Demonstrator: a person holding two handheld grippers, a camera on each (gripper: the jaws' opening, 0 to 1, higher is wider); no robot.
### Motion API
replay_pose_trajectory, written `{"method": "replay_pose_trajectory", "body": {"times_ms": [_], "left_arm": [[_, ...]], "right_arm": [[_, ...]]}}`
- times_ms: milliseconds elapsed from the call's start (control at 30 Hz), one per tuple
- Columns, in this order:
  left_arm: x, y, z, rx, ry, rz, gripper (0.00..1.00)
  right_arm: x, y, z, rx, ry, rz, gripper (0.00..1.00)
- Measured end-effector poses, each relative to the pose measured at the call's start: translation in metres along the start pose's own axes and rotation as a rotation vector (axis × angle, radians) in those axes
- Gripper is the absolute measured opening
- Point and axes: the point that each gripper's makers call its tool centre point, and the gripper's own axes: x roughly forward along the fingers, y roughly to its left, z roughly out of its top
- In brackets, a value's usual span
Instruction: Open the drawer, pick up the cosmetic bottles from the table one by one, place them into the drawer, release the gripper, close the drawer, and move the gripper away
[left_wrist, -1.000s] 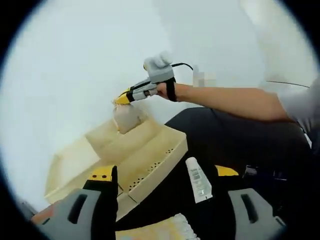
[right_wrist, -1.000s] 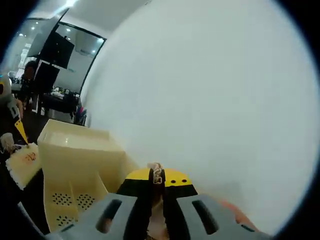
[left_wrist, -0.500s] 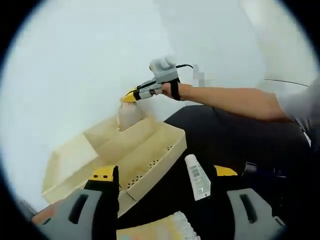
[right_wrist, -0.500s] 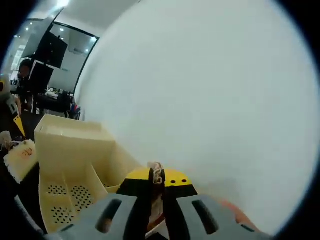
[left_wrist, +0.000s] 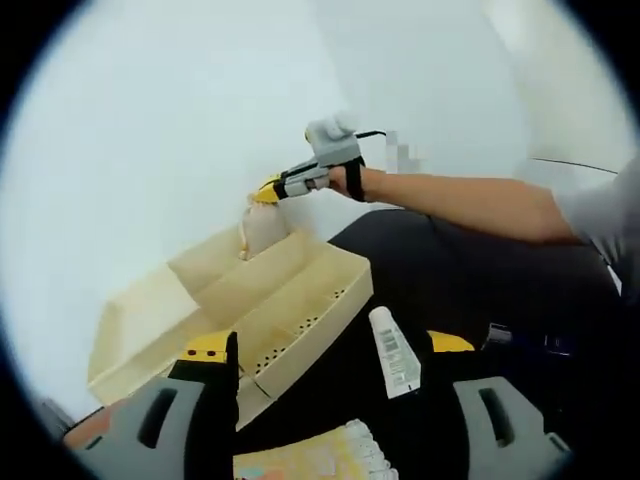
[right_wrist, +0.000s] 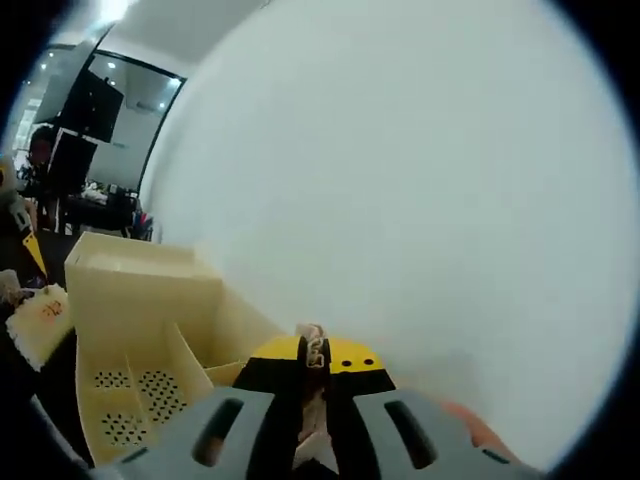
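Lying nearest, between the spread jaws of the left gripper (left_wrist: 325, 375), a white tube (left_wrist: 393, 351) rests on the black table (left_wrist: 470, 290) beside the open cream drawer (left_wrist: 290, 305). It looks light, smooth and squeezable, so the stiffer cap end seems the safest place to pinch. Farther off, the right gripper (left_wrist: 268, 190) is clamped on a pale bottle (left_wrist: 262, 228) by its crimped top, hanging over the drawer's back compartment; it probably swings easily.
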Motion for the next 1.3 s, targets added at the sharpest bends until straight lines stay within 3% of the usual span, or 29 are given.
{"method": "replay_pose_trajectory", "body": {"times_ms": [200,367,533,700,900,1200,1300], "left_arm": [[0.0,0.002,0.001,-0.001,-0.006,0.001,0.68],[0.001,0.004,-0.002,-0.008,-0.006,0.004,0.68],[0.001,0.006,-0.003,-0.014,-0.005,0.01,0.68],[-0.007,0.004,0.004,-0.022,-0.009,0.018,0.68],[-0.031,-0.009,0.028,-0.054,-0.078,0.02,0.67],[-0.081,-0.022,0.039,-0.028,-0.078,0.08,0.66],[-0.104,-0.022,0.042,-0.019,-0.072,0.111,0.66]], "right_arm": [[0.013,0.008,-0.001,-0.028,0.014,0.024,0.05],[0.024,-0.008,-0.001,-0.021,0.022,0.027,0.1],[0.017,-0.008,0.012,0.011,-0.024,0.02,0.11],[0.005,-0.002,0.02,0.008,-0.013,0.018,0.11],[-0.007,0.006,0.03,0.015,-0.014,0.029,0.11],[-0.04,0.019,0.063,0.002,-0.038,0.03,0.11],[-0.056,0.036,0.074,0.009,-0.051,0.027,0.11]]}}
